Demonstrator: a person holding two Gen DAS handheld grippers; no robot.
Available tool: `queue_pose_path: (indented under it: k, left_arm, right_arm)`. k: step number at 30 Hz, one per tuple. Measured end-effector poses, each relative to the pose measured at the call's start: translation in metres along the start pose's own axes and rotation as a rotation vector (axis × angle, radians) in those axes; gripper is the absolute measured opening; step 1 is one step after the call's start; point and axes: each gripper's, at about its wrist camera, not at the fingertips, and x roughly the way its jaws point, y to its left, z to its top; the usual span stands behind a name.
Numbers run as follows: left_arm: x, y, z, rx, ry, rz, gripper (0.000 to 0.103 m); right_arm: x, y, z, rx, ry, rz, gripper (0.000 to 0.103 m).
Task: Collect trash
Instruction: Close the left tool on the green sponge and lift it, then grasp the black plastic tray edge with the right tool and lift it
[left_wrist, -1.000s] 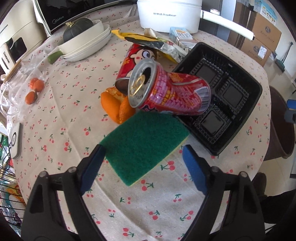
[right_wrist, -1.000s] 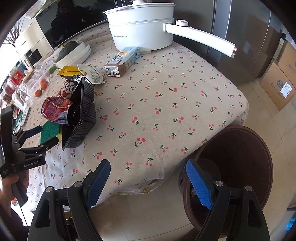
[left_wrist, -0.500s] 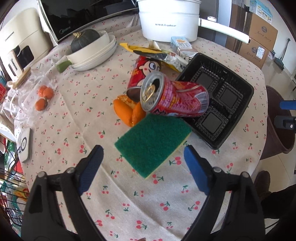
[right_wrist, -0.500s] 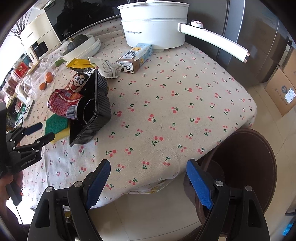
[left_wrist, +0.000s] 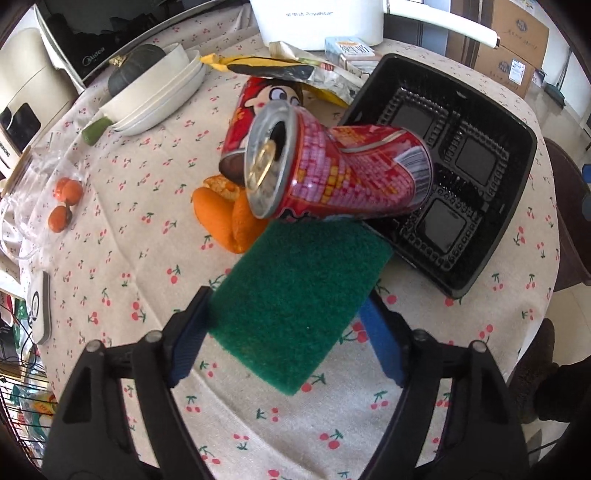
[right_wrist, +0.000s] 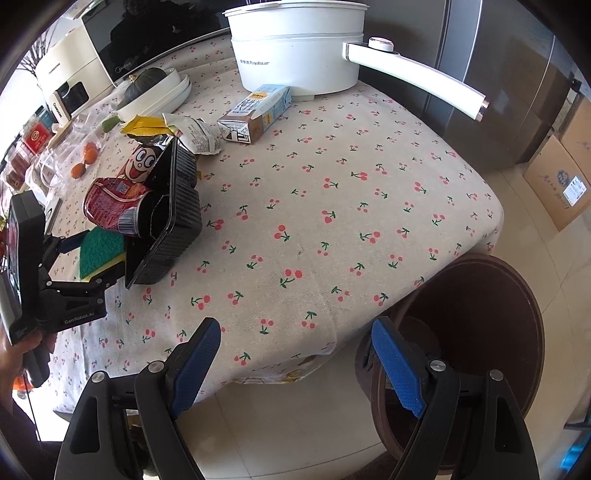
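Note:
My left gripper (left_wrist: 286, 334) is open, its blue fingers on either side of a green scouring sponge (left_wrist: 299, 299) with a yellow underside (right_wrist: 101, 251). A crushed red can (left_wrist: 332, 170) lies just beyond the sponge, leaning on a black plastic tray (left_wrist: 491, 206). Behind it are a red cartoon-face can (left_wrist: 258, 107), orange peels (left_wrist: 221, 221), crumpled wrappers (left_wrist: 295, 70) and a milk carton (right_wrist: 255, 114). My right gripper (right_wrist: 295, 365) is open and empty, off the table's near edge, above a brown bin (right_wrist: 476, 332).
A white pot (right_wrist: 295, 48) with a long handle stands at the back. Stacked white bowls (left_wrist: 155, 92) hold a dark squash. Small oranges (left_wrist: 64, 203) lie at the left. Appliances stand behind. Cardboard boxes (right_wrist: 561, 177) sit on the floor at the right.
My left gripper has moved forward, so the sponge now sits between its fingers. My right gripper has drifted toward the table; the bin stays below it.

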Motion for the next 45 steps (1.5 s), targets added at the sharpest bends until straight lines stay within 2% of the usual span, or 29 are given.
queue_pose_path:
  k: [2, 6, 10, 14, 16, 19, 23, 25, 28, 32, 37, 41, 43, 45]
  left_arm:
    - [-0.004, 0.005, -0.004, -0.023, 0.017, 0.0, 0.07]
    - [-0.013, 0.015, -0.014, -0.094, 0.067, -0.044, 0.067]
    - [-0.019, 0.02, -0.032, -0.117, 0.136, 0.004, 0.067]
    - [-0.024, 0.043, -0.052, -0.278, 0.198, -0.037, 0.067]
    - [-0.028, 0.046, -0.057, -0.289, 0.183, -0.071, 0.069]
    - [-0.028, 0.04, -0.058, -0.24, 0.151, -0.059, 0.074]
    - [-0.015, 0.03, -0.056, -0.209, 0.181, -0.053, 0.075]
    - [-0.012, 0.033, -0.053, -0.231, 0.206, -0.047, 0.075]
    - [-0.012, 0.046, -0.053, -0.324, 0.215, -0.087, 0.069]
    - [-0.027, 0.059, -0.054, -0.413, 0.175, -0.128, 0.066]
    - [-0.047, 0.07, -0.059, -0.445, 0.131, -0.127, 0.066]
    - [-0.064, 0.065, -0.066, -0.429, 0.106, -0.087, 0.066]
    - [-0.068, 0.062, -0.067, -0.423, 0.099, -0.078, 0.066]
    - [-0.069, 0.064, -0.07, -0.424, 0.095, -0.077, 0.066]
  right_arm:
    - [0.001, 0.002, 0.0, -0.006, 0.001, -0.002, 0.086]
    - [0.001, 0.011, 0.001, -0.024, -0.001, 0.0, 0.086]
    - [0.0, 0.022, 0.003, -0.036, -0.011, 0.011, 0.086]
    - [0.001, 0.03, 0.002, -0.048, -0.013, 0.016, 0.086]
    - [0.002, 0.033, 0.002, -0.055, -0.012, 0.014, 0.086]
    - [0.003, 0.035, 0.001, -0.063, -0.009, 0.01, 0.086]
    - [0.004, 0.034, 0.002, -0.058, -0.01, 0.013, 0.086]
    - [0.004, 0.035, 0.004, -0.055, -0.012, 0.019, 0.086]
    - [0.003, 0.04, 0.006, -0.055, -0.019, 0.034, 0.086]
    - [0.001, 0.052, 0.011, -0.063, -0.035, 0.095, 0.086]
    - [0.006, 0.074, 0.018, -0.064, -0.048, 0.211, 0.086]
    - [0.012, 0.087, 0.028, -0.044, -0.079, 0.273, 0.085]
    - [0.015, 0.09, 0.032, -0.036, -0.096, 0.288, 0.083]
    - [0.017, 0.093, 0.035, -0.035, -0.103, 0.303, 0.071]
